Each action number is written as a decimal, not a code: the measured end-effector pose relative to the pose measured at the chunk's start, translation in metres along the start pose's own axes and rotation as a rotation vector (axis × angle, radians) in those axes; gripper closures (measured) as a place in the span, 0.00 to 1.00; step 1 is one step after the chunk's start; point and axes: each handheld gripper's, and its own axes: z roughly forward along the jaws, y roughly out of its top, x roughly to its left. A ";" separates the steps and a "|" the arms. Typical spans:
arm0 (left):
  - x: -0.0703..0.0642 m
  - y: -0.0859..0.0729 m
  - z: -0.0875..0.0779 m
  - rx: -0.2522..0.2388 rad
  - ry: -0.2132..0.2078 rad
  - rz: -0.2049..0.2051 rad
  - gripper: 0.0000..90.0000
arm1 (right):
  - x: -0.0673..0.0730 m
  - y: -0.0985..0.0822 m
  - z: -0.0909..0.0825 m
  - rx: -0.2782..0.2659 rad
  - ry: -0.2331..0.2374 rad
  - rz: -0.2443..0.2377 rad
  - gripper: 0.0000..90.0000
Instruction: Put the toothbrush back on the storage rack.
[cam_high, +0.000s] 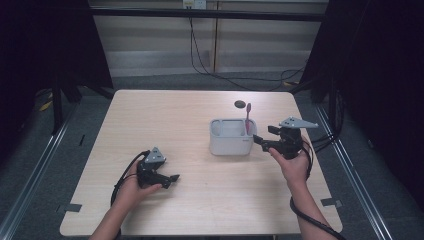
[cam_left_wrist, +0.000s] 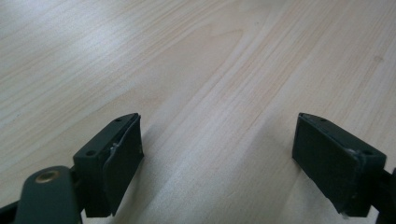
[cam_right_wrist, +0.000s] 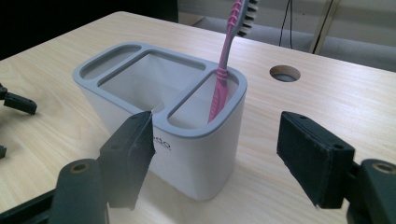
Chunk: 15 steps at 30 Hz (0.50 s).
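A white toothbrush holder (cam_high: 231, 137) with a grey rim (cam_right_wrist: 116, 51) and three compartments stands right of the table's middle. A pink toothbrush (cam_high: 247, 119) stands upright, head up, in the end compartment nearest my right gripper (cam_high: 264, 135). In the right gripper view the toothbrush (cam_right_wrist: 224, 70) leans slightly. My right gripper (cam_right_wrist: 217, 126) is open just off that end of the holder, jaws wide and pressing on nothing. My left gripper (cam_high: 172, 178) rests low at the front left, open, with bare wood between its jaws (cam_left_wrist: 219, 121).
The light wooden table (cam_high: 165, 120) has a round cable hole (cam_high: 240, 104) behind the holder, also seen in the right gripper view (cam_right_wrist: 285, 73). Cables trail from both grippers. Dark curtains flank the table, and a grey floor surrounds it.
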 end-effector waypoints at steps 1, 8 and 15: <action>0.000 0.000 0.000 0.000 0.000 0.000 0.18 | 0.000 0.000 0.000 0.004 0.000 -0.002 0.30; 0.000 0.000 0.000 0.000 0.000 0.000 0.18 | -0.002 -0.005 -0.004 0.022 0.006 -0.004 0.28; 0.000 0.000 0.000 0.000 0.000 0.000 0.18 | -0.006 -0.013 -0.009 0.047 0.012 -0.006 0.27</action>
